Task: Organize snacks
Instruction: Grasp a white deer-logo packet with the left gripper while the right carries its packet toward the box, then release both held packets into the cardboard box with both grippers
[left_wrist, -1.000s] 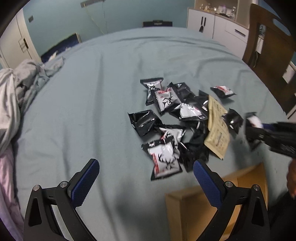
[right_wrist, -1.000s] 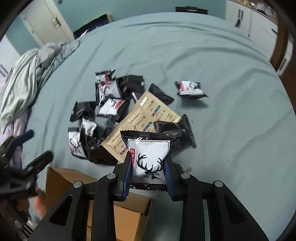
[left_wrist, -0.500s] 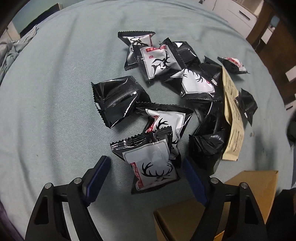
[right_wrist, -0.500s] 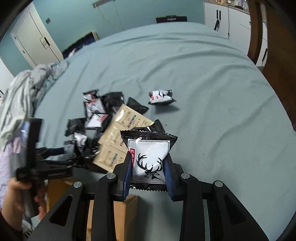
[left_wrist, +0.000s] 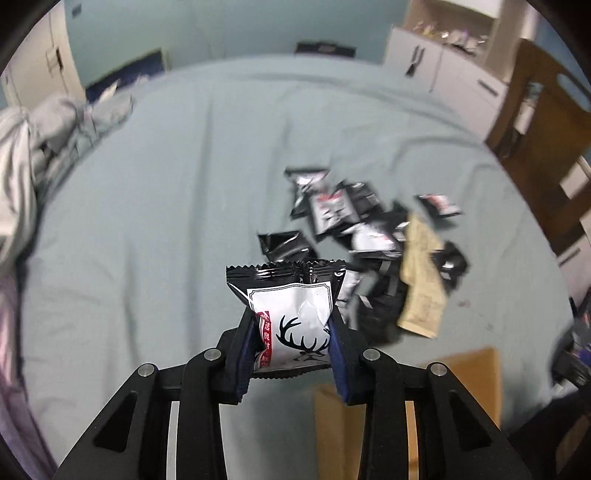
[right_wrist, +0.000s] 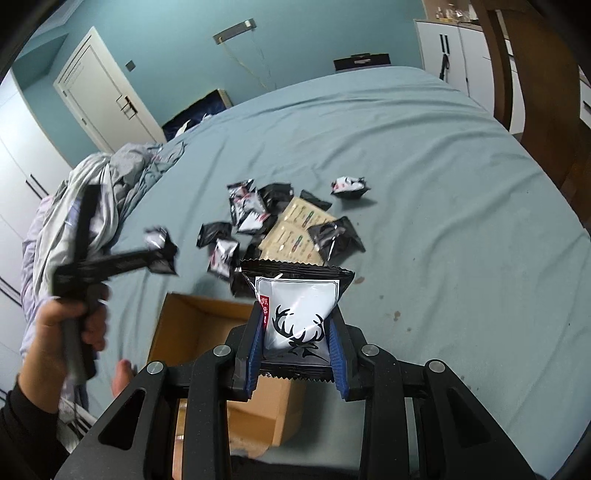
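Note:
My left gripper (left_wrist: 291, 345) is shut on a black-and-white deer-logo snack packet (left_wrist: 290, 310) and holds it above the bed; it also shows in the right wrist view (right_wrist: 159, 254), blurred. My right gripper (right_wrist: 295, 354) is shut on another deer-logo packet (right_wrist: 297, 314), held over the far edge of an open cardboard box (right_wrist: 192, 325). A pile of several black snack packets (left_wrist: 340, 221) and a tan paper sachet (left_wrist: 421, 280) lies on the blue-grey bedsheet. The box also shows at the lower right of the left wrist view (left_wrist: 469, 402).
A crumpled grey duvet (right_wrist: 96, 195) lies at the bed's left. One packet (right_wrist: 349, 186) lies apart at the pile's far right. A wooden chair (left_wrist: 543, 122) and white cabinets (left_wrist: 447, 81) stand to the right of the bed.
My left gripper has shut on a deer-logo packet from the near pile and lifted it. My right gripper has risen and drawn back over the box with its packet.

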